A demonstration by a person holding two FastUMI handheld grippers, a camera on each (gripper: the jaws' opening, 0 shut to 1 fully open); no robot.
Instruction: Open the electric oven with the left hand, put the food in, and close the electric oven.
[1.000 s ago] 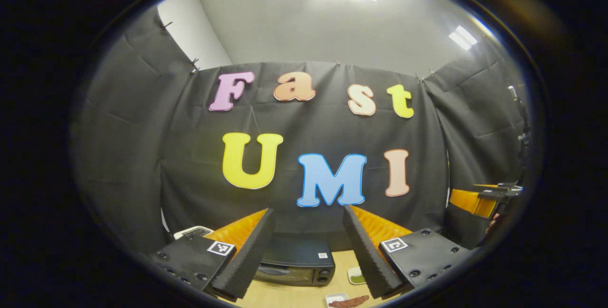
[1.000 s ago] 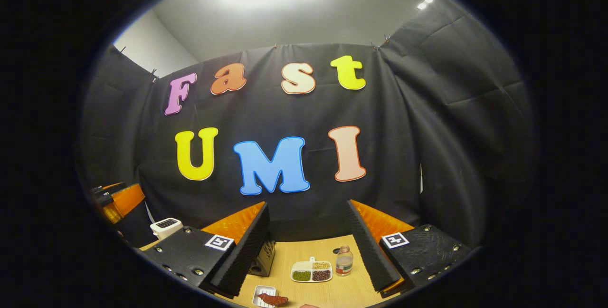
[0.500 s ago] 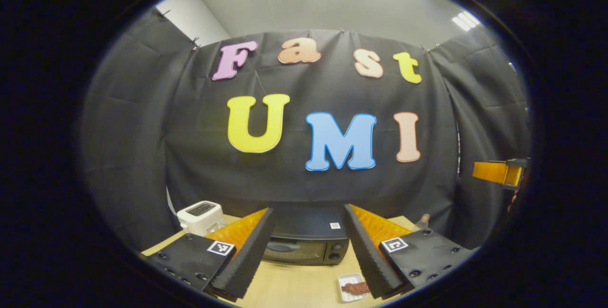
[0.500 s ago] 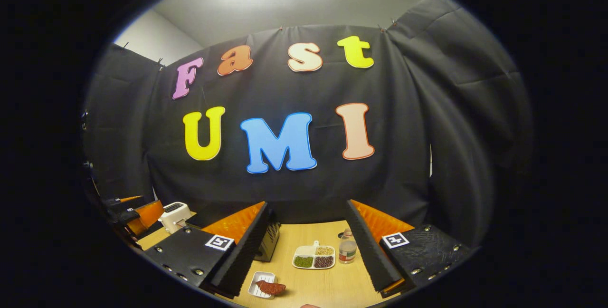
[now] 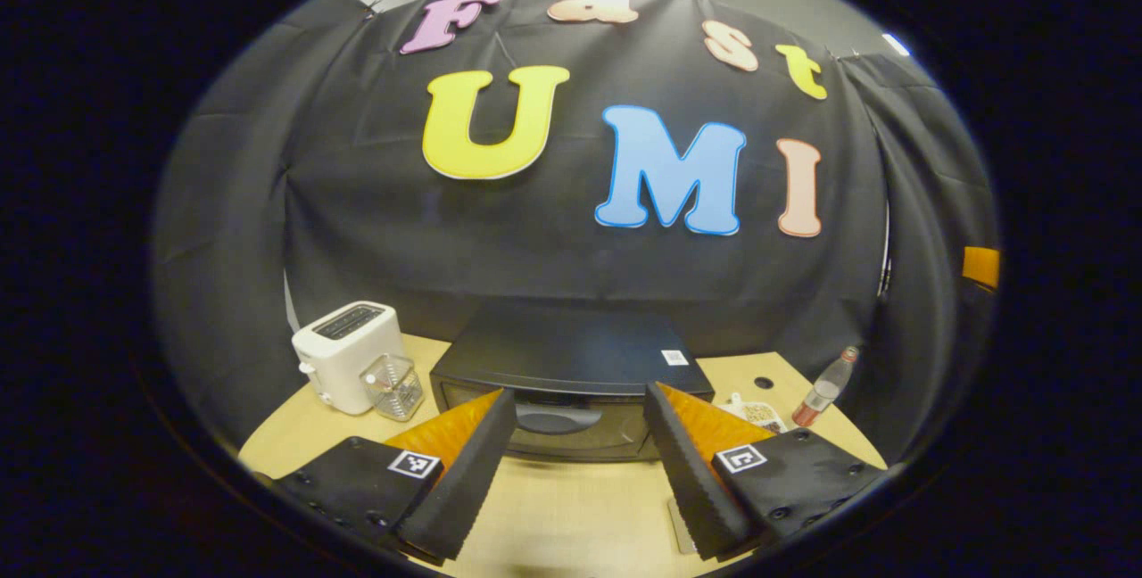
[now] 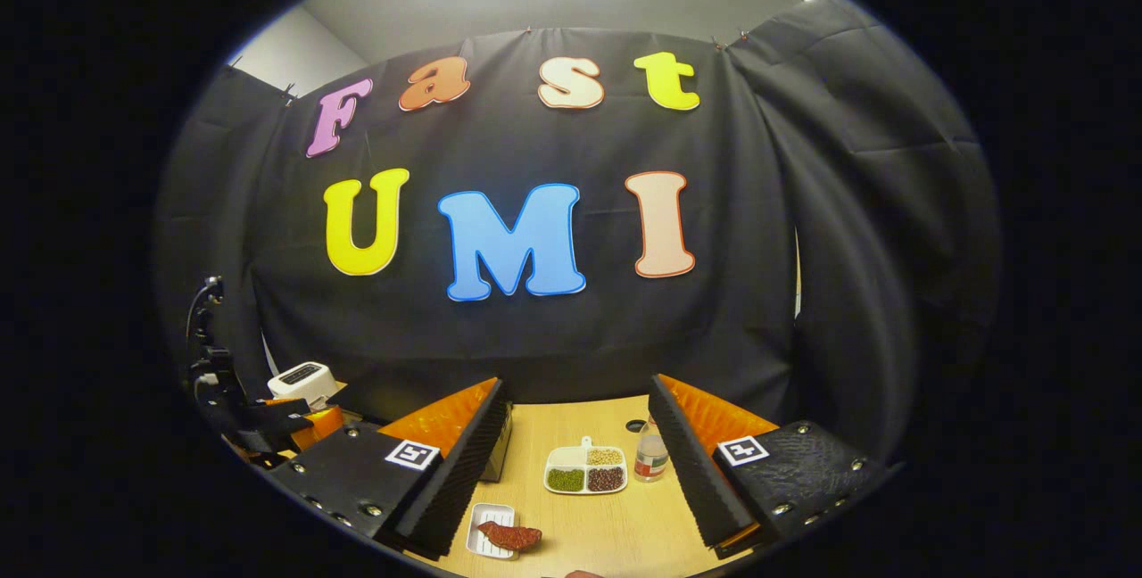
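L gripper [image 5: 580, 462]: jaws wide, empty, oven door at 12
R gripper [image 6: 575, 471]: jaws wide, empty
Oven [image 5: 571, 355]: door closed
Food [image 6: 508, 536]: on small tray [image 6: 484, 542], R view 7 o'clock

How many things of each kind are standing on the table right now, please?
Kitchen appliances: 2, electric oven and toaster
Bottles: 1, bottle
Dishes: 2, divided dish and food dish
Clear containers: 1, clear cup
Total: 6
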